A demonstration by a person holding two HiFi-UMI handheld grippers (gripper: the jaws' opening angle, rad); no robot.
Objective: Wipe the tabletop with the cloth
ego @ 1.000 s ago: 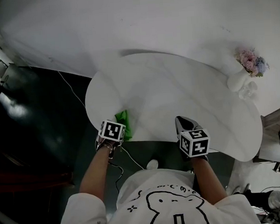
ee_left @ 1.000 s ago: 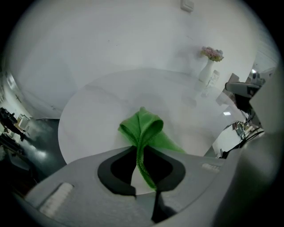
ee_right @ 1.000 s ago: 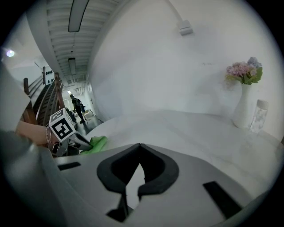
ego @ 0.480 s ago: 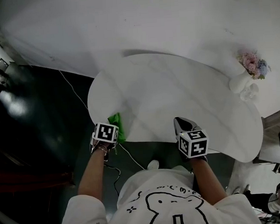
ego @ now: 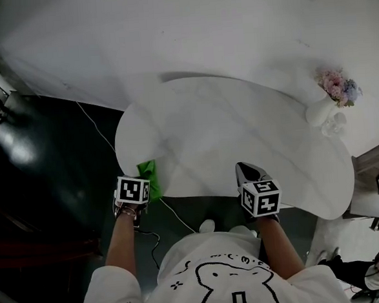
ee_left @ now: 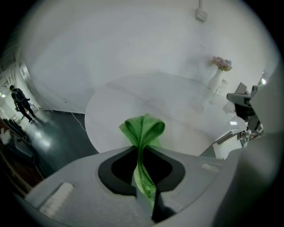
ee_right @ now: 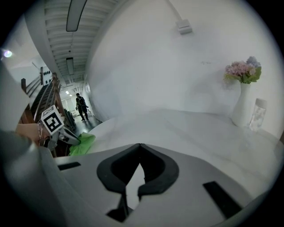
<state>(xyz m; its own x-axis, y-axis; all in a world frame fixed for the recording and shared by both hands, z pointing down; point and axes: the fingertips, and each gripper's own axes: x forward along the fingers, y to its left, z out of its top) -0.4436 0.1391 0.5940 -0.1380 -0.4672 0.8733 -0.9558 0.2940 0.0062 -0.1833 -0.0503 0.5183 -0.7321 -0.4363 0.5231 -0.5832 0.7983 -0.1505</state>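
Two grippers show in the head view, each held by a person in a white shirt. The left gripper (ego: 142,182) sits at the near left edge of the white bench (ego: 239,128), with a green cloth (ego: 149,180) bunched at its tip right on that edge. The right gripper (ego: 245,170) rests over the near edge, well apart from the cloth, with bare bench under its tip. A white vase (ego: 320,110) of flowers stands at the far right of the bench, a small clear bottle (ego: 334,126) just beside it. A thin cable (ego: 97,125) trails over the dark floor (ego: 48,170) to the left.

Seen from the left gripper view, the left gripper's jaws are clamped on the cloth, which is pinched into a narrow strip between them and fans out into a folded loop above the tips. I cannot tell whether the loop touches the bench behind it. The right gripper is at the right edge, and the vase is far across.

Seen from the right gripper view, the right gripper's jaws are together at the tips with nothing between them; only white bench shows through the gap below. The cloth lies at the left with the left gripper on it. The vase and bottle stand at the far right.
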